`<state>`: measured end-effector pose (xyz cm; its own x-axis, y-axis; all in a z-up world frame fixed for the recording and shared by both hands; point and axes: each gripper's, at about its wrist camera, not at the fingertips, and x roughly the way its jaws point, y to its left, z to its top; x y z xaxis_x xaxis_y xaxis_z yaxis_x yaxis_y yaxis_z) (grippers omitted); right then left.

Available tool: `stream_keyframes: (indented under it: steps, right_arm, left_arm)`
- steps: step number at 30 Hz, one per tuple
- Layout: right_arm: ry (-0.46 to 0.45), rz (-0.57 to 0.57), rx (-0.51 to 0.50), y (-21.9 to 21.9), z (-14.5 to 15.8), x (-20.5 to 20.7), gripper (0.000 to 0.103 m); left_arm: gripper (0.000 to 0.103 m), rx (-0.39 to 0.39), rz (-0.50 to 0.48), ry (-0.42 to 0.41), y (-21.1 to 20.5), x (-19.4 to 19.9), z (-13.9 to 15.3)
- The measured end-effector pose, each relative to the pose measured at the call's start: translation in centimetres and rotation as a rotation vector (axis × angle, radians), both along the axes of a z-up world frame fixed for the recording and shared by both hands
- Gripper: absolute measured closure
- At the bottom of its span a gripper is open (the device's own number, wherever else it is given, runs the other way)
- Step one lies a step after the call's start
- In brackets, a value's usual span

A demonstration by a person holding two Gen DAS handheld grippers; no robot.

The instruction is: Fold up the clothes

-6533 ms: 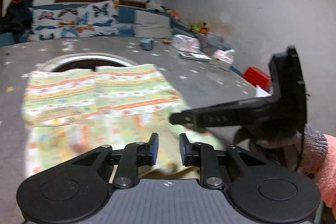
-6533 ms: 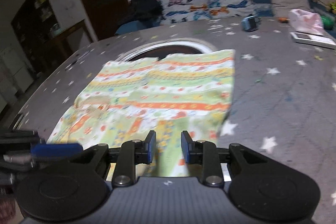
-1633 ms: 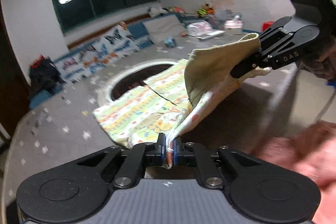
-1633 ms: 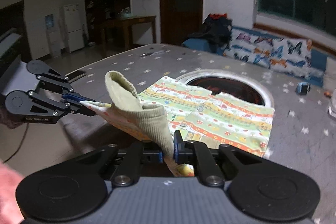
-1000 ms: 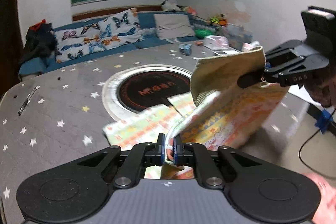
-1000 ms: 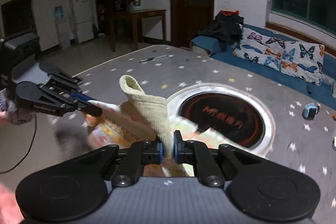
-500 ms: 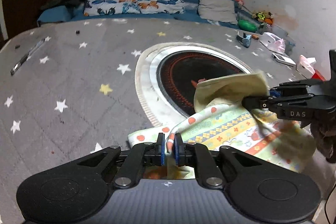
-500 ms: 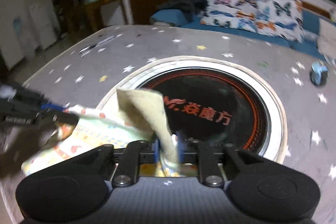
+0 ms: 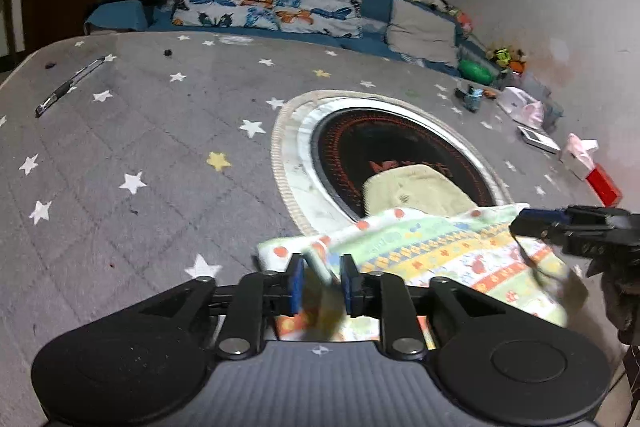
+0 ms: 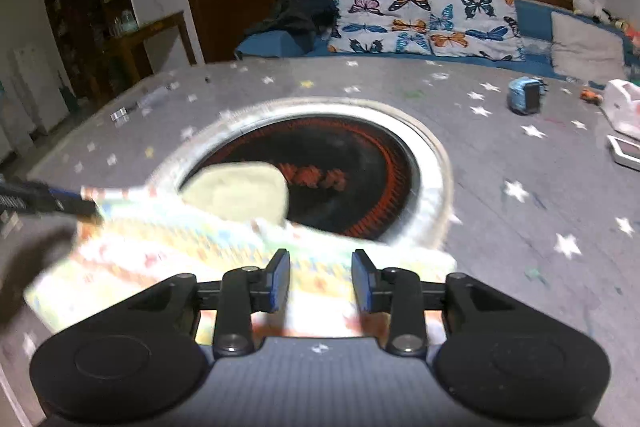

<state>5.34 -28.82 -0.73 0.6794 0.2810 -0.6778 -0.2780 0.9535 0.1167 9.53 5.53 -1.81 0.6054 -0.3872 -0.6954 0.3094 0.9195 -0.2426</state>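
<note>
My patterned garment (image 9: 432,251) lies folded over itself on the near part of the grey starred surface (image 9: 132,131), its far edge lapping onto the round black-and-red hotplate (image 9: 384,147), pale lining (image 9: 412,187) showing at the top. My left gripper (image 9: 320,285) has its jaws parted, a loose fold of cloth lying between them, not pinched. My right gripper (image 10: 320,281) stands with jaws wide, cloth beneath, nothing held. I judge this as letting go after a fold: I'd lift both straight up so no pad drags the layer askew, then check that the edges line up before any further fold.

Around me: the hotplate's white rim (image 10: 436,163) sits under the far edge, so the cloth may not lie flat there. A pen (image 9: 70,87) lies far left, a small blue box (image 10: 524,97) far right, both well apart from the garment.
</note>
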Motion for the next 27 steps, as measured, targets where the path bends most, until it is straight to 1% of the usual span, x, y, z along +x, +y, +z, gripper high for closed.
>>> stream_keyframes:
  steps: [2, 3, 5, 7, 8, 9, 10, 12, 14, 17, 19, 20, 23, 27]
  right_arm:
    - [-0.006, -0.004, -0.025, -0.2, -0.3, -0.5, 0.069]
    - [-0.009, -0.005, -0.034, -0.2, -0.4, -0.7, 0.069]
    - [-0.016, -0.011, -0.042, -0.3, -0.6, -0.9, 0.070]
    - [-0.024, -0.019, -0.048, -0.3, -0.7, -1.0, 0.070]
    - [-0.024, -0.021, -0.053, -0.1, -0.8, -0.9, 0.070]
    - [-0.026, -0.024, -0.059, -0.1, -0.9, -0.9, 0.070]
    - [-0.030, -0.025, -0.065, 0.0, -0.9, -1.0, 0.071]
    - [-0.031, -0.030, -0.066, -0.3, -1.0, -1.1, 0.072]
    - [-0.028, -0.047, -0.070, -0.5, -1.1, -1.2, 0.073]
    - [-0.014, -0.064, -0.084, -0.7, -1.0, -1.4, 0.073]
    - [-0.007, -0.072, -0.081, -0.7, -0.7, -1.4, 0.073]
    - [-0.018, -0.069, -0.084, -0.5, -0.4, -1.5, 0.073]
    - [-0.063, -0.039, -0.081, 0.6, 0.7, -1.5, 0.073]
    - [-0.051, 0.020, -0.026, 2.8, 0.7, 0.1, 0.073]
  left_arm:
    - [0.068, 0.025, 0.007, -0.020, -0.3, -0.4, 0.0]
    - [0.065, 0.024, 0.009, -0.018, -0.4, -0.4, -0.1]
    - [0.066, 0.021, 0.018, -0.007, -0.4, -0.2, -0.5]
    - [0.068, 0.026, 0.033, 0.005, -0.5, 0.0, -0.9]
    - [0.076, 0.024, 0.044, 0.020, -0.5, 0.1, -1.2]
    - [0.088, 0.022, 0.055, 0.038, -0.5, 0.3, -1.5]
    - [0.090, 0.004, 0.065, 0.057, -0.3, 0.3, -1.8]
    - [0.093, -0.021, 0.087, 0.066, 0.0, 0.0, -2.0]
    - [0.093, -0.016, 0.092, 0.061, 0.0, -0.6, -2.0]
    - [0.093, 0.016, 0.083, 0.047, -0.2, -1.4, -1.7]
    - [0.093, 0.012, 0.073, 0.037, -0.8, -1.1, -1.2]
    - [0.093, 0.009, 0.068, 0.032, -1.2, -1.0, -1.0]
    - [0.093, -0.002, 0.053, 0.017, -2.2, -0.4, -0.2]
    - [0.093, -0.015, 0.032, -0.003, -3.6, 0.2, 0.9]
